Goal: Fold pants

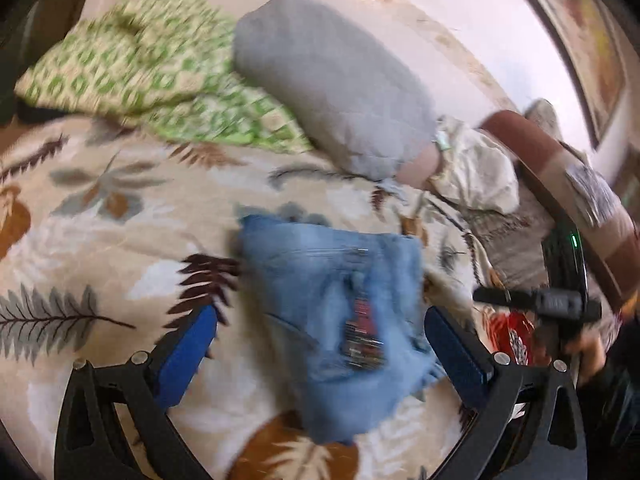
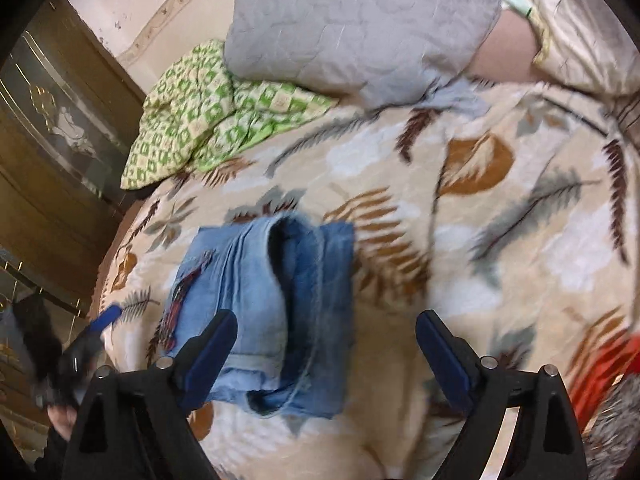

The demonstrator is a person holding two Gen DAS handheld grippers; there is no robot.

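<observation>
The light blue jeans (image 1: 332,280) lie folded into a compact bundle on the leaf-patterned bedspread (image 1: 100,240). A dark red patch shows on their top face. My left gripper (image 1: 320,316) hovers above them, open, its blue pads wide apart with nothing pressed between them. In the right wrist view the same jeans (image 2: 272,280) show a stack of folded layers. My right gripper (image 2: 326,316) hangs over their right half, open and empty. One blue finger (image 2: 106,316) of the left gripper shows at the left edge, with a hand behind it.
A grey quilted pillow (image 2: 352,28) and a green checked cloth (image 2: 200,120) lie at the head of the bed. A cream pillow (image 2: 580,32) sits at the far right, a red cloth (image 2: 600,368) near the right edge. A brown wardrobe (image 2: 52,152) stands left of the bed.
</observation>
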